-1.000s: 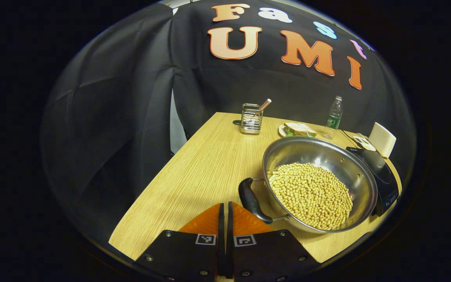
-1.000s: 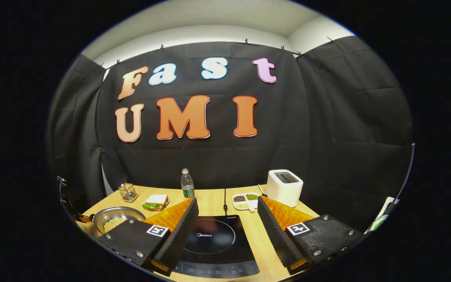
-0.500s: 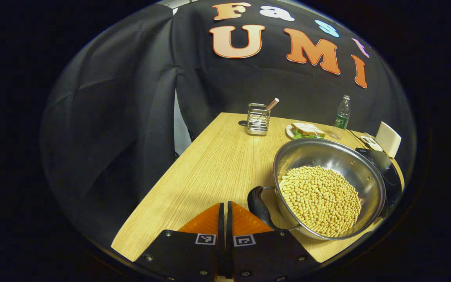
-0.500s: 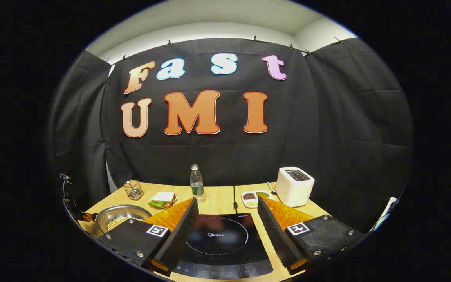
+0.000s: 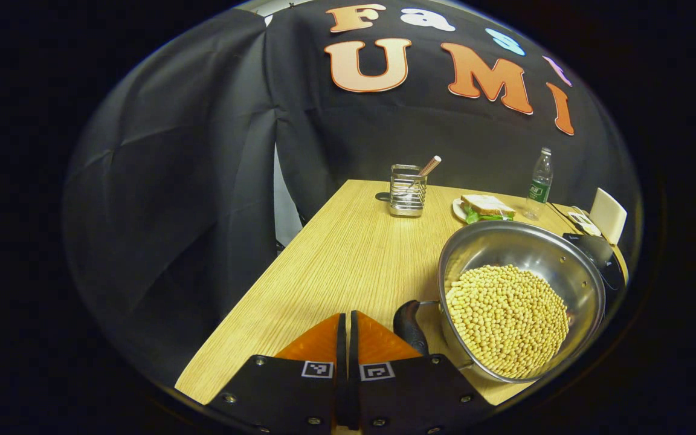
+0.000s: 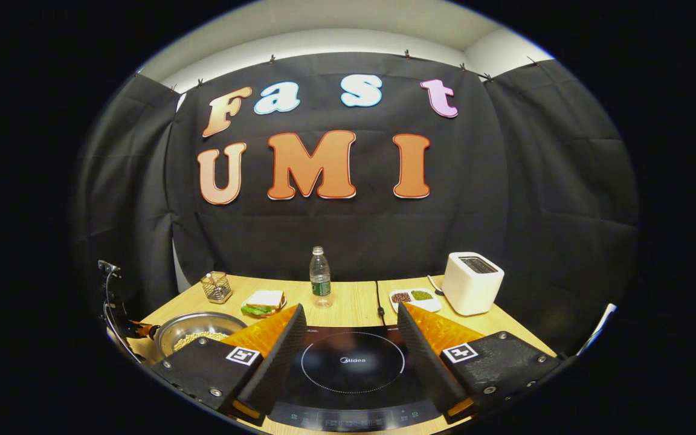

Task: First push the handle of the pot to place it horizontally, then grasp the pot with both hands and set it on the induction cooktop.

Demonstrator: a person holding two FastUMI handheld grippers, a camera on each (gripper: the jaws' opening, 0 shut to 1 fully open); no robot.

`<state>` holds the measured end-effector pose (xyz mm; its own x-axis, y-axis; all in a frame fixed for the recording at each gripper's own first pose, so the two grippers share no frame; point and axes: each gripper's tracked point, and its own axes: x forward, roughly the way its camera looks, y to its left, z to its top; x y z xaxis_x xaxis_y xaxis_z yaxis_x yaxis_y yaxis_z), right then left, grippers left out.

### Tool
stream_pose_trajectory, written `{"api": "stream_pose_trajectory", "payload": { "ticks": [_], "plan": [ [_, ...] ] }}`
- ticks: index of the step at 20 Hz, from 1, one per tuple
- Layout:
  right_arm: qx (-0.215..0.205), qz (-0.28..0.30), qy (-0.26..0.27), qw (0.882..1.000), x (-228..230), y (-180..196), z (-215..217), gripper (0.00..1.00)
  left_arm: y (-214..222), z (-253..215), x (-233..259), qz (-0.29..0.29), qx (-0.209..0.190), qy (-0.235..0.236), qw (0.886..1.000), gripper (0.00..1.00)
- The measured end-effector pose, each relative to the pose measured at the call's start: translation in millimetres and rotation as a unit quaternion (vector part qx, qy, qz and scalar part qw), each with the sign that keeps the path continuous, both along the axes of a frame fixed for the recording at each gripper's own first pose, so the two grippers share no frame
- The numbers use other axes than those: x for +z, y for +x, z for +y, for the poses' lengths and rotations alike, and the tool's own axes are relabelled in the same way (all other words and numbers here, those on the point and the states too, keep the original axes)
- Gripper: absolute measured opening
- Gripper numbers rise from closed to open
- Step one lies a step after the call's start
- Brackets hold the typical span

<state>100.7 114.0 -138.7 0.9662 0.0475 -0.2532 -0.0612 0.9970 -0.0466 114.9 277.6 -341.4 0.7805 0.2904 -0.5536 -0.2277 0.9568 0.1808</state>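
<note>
The push on the handle looked to be the step in hand. The left gripper, fingers together, sat low over the table, with the handle just ahead to its right and the pot of beans beyond. Next it probably needed a sideways nudge there. The right gripper, fingers apart, hovered above the cooktop.

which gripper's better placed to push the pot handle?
Left. The left gripper, shut, sits right beside the handle of the pot. The right gripper is open over the cooktop, farther off.
</note>
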Motion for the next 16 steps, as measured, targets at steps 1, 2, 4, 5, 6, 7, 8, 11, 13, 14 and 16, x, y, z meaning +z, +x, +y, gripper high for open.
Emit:
{"api": "stream_pose_trajectory", "payload": {
  "ticks": [1,2,4,5,6,7,8,11,13,14,16],
  "plan": [
    [0.002,0.0,0.001,1.0,-0.5,-1.0,3.4,0.95,1.1,-0.3,-0.2,-0.001,-0.001,-0.001,1.0,0.01],
    [0.003,0.0,0.004,1.0,-0.8,-0.7,8.4,0.95,2.8,1.0,-1.6,-0.001,0.0,-0.003,1.0,0.03],
    [0.008,0.003,0.009,1.0,-4.9,0.3,18.6,0.95,4.9,3.0,-3.3,-0.001,0.001,-0.006,1.0,0.01],
    [0.013,0.006,0.014,1.0,-8.9,0.8,26.0,0.95,5.9,3.8,-3.3,-0.002,0.001,-0.007,1.0,0.01],
    [0.019,0.011,0.02,1.0,-13.0,0.8,34.3,0.98,9.1,3.7,-4.5,-0.003,0.001,-0.006,1.0,0.01],
    [0.024,0.015,0.024,0.999,-17.3,0.4,42.6,0.98,11.4,4.4,-5.3,-0.003,0.001,-0.004,1.0,0.01],
    [0.027,0.019,0.027,0.999,-21.6,0.6,48.8,0.94,14.5,5.7,-6.8,-0.002,0.001,-0.003,1.0,0.01],
    [0.032,0.032,0.036,0.998,-36.9,2.9,67.2,0.98,25.9,4.7,-7.7,-0.008,-0.006,-0.005,1.0,0.01],
    [0.034,0.041,0.048,0.997,-47.4,5.4,80.0,0.94,33.4,3.6,-9.9,-0.008,-0.007,-0.018,1.0,0.01],
    [0.037,0.046,0.051,0.997,-52.2,7.3,88.1,0.98,34.9,2.3,-13.6,-0.004,-0.007,-0.027,1.0,0.01],
    [0.041,0.051,0.047,0.997,-63.3,13.3,102.5,0.94,36.5,3.0,-8.6,-0.008,-0.005,-0.039,0.999,0.01]
  ]
}}
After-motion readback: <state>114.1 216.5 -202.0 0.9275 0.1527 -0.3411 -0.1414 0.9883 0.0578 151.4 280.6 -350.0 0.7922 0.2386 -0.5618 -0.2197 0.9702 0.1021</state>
